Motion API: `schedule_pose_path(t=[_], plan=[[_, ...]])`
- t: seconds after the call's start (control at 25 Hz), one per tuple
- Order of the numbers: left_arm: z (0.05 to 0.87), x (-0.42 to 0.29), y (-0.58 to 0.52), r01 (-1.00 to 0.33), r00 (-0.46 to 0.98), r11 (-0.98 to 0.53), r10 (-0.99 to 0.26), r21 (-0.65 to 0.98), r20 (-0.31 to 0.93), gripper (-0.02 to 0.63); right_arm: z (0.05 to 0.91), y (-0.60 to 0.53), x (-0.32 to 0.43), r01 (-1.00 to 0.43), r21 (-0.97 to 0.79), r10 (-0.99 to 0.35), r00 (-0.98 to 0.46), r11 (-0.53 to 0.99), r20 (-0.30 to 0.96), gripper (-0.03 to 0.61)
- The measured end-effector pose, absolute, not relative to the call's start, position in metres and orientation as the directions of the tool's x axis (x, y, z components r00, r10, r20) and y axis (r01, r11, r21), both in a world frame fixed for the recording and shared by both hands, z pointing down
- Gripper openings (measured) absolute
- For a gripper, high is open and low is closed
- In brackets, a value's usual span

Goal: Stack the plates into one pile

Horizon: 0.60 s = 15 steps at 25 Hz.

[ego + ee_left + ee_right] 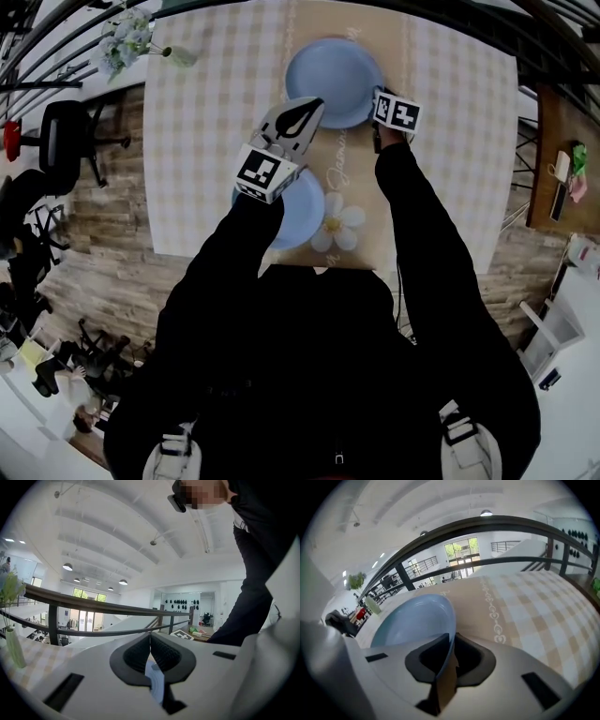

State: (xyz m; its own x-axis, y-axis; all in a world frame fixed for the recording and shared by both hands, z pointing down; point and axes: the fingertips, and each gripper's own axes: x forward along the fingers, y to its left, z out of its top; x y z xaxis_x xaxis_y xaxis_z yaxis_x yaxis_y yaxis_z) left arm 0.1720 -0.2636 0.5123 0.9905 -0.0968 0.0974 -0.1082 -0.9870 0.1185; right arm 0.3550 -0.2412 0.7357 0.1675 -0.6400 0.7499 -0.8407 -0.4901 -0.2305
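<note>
Two round pale blue plates are lying apart on the checked-cloth surface (206,150): one far plate (328,75) and one near plate (305,220), which is sitting just beside a printed daisy (337,225). One right gripper (451,641) is pinching the far plate's rim between narrowly set jaws. One left gripper (302,112) is hovering over the near plate with its jaw tips pressed together, a blue sliver showing behind them.

blue plates (333,70) (305,214): 2 | claws (150,637) (452,641): 2 | flower vase (178,56): 1 | table (216,141): 1 | office chair (64,141): 1
</note>
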Motion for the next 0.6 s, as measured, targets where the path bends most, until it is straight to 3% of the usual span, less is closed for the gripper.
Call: schedule_pose_path(t=[0.24,0.6], plan=[[0.51,0.166,-0.262,-0.129,0.987,-0.984,-0.116,0.124,0.108,0.02,0.727,-0.234,0.346,-0.734,-0.406,-0.695,0.124,-0.545,0.708,0.017],[0.495,0.16,-0.255,-0.113,0.991,-0.99,-0.106,0.087,0.079,0.02,0.706,-0.228,0.335,-0.72,-0.437,-0.71,0.11,-0.539,0.695,0.026]])
